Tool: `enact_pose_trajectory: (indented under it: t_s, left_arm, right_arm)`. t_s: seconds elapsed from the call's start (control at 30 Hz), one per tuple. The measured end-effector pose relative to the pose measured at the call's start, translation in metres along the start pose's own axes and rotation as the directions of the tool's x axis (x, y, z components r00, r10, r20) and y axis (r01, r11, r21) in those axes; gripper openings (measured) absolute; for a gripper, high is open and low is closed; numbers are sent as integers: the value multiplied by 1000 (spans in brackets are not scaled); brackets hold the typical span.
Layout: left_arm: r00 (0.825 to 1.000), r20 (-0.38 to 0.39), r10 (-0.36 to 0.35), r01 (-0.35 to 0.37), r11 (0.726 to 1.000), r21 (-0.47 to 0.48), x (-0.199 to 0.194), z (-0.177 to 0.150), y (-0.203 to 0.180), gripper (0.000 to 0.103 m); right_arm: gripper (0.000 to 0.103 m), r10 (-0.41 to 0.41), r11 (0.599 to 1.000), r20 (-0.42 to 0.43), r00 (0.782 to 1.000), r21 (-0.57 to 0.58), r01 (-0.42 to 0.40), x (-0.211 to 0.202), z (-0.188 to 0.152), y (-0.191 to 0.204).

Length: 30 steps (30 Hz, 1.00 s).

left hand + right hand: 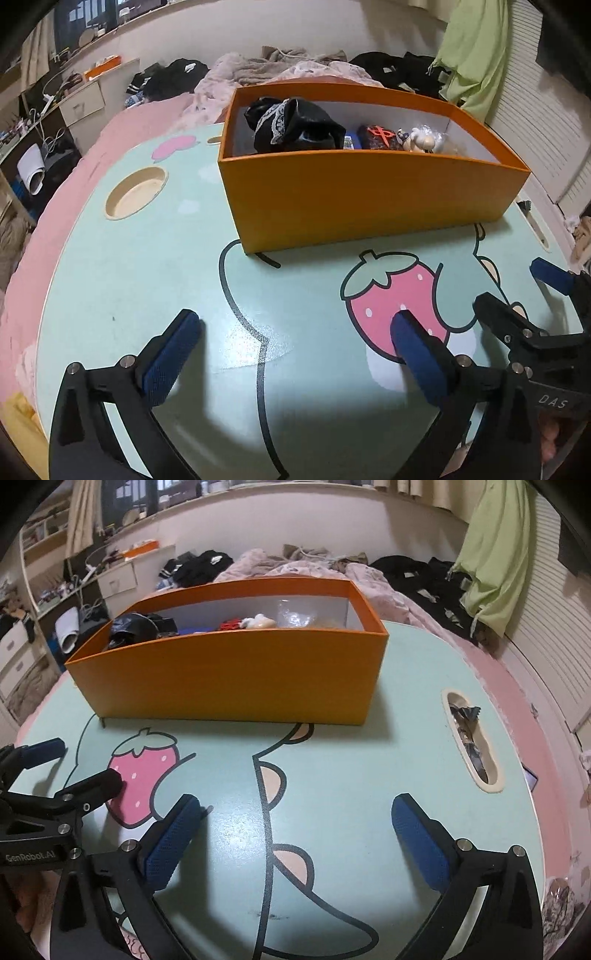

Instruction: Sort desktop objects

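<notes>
Desktop objects already lie in the orange box (369,195) at the far side of my mint-green table (147,280): from left to right a black lace-trimmed bundle (291,125), a dark red patterned item (380,137) and a pale figurine (424,138). Left of the box, a round cup recess (135,192) is sunk into the tabletop. My left gripper (295,332) hangs spread wide over the bare surface by the strawberry print (395,295), nothing between its blue pads. My right gripper (295,812) is likewise spread and empty, just beside the left. Only the right wrist view shows the narrow slot (471,738) with crumpled wrappers in it, right of the box. Nothing stands between my grippers and the box.
</notes>
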<state>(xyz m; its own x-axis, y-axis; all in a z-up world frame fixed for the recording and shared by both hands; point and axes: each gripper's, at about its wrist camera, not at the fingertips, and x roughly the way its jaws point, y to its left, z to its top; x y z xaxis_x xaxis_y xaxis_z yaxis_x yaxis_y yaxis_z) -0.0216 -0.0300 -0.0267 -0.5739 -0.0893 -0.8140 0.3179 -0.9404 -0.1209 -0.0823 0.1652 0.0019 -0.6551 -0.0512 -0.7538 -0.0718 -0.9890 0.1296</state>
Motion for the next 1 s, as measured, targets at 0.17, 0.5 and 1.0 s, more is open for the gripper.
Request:
enact_pose_trajectory:
  t_s: [0.17,0.5,1.0]
  left_arm:
    - [1000,12,-3,3,1000,4,-3,0,2,103]
    - [998,62,-11,11,1000,3,-8,-3,6,103]
    - [999,51,-10,9,1000,11,-1,9,6,103]
  right_arm:
    - [103,-19,1000,43,999,22,18,-5,-6,0]
    - [103,-19,1000,77,997,10,18,-10,-6,6]
    - [103,33,999,86,996,-45,-29,-2,3,4]
